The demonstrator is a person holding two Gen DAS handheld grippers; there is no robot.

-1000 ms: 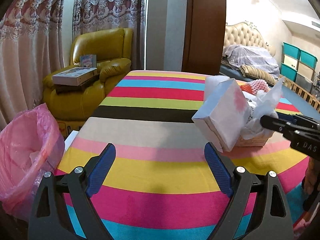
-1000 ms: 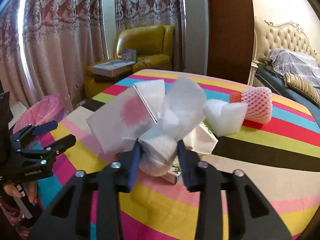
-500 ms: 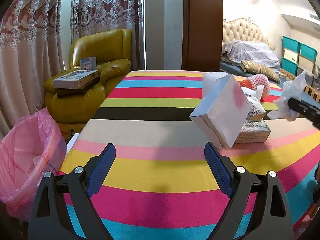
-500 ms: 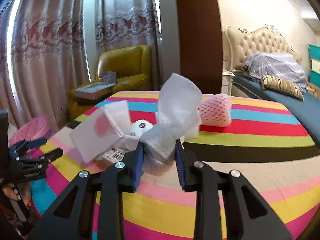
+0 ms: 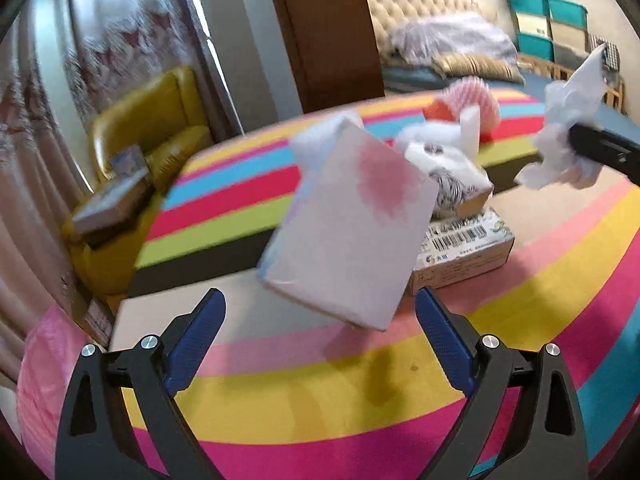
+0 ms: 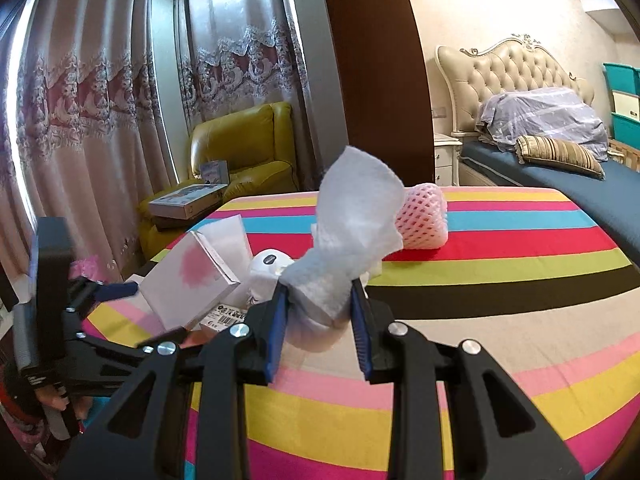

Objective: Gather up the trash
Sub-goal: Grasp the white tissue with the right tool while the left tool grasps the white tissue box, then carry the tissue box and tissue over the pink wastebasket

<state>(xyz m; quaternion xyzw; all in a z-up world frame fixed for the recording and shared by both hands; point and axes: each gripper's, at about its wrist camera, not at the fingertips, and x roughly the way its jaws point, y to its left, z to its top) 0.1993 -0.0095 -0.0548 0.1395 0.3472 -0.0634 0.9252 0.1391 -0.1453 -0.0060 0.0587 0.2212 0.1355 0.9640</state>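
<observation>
My right gripper is shut on a crumpled white tissue wad and holds it above the striped table; the wad also shows in the left wrist view. My left gripper is open and empty, with a white box with a pink stain tilted just ahead of it. That box leans on a small barcode carton. A pink foam fruit net lies farther back. The pink trash bag hangs at the table's left edge.
The striped table fills the foreground. A yellow armchair with boxes on it stands behind left, by the curtains. A bed lies at the right. White foam pieces sit on the carton.
My left gripper has moved forward and tilted toward the stained box, which now looms close. My right gripper has lifted the tissue wad up and back from the pile.
</observation>
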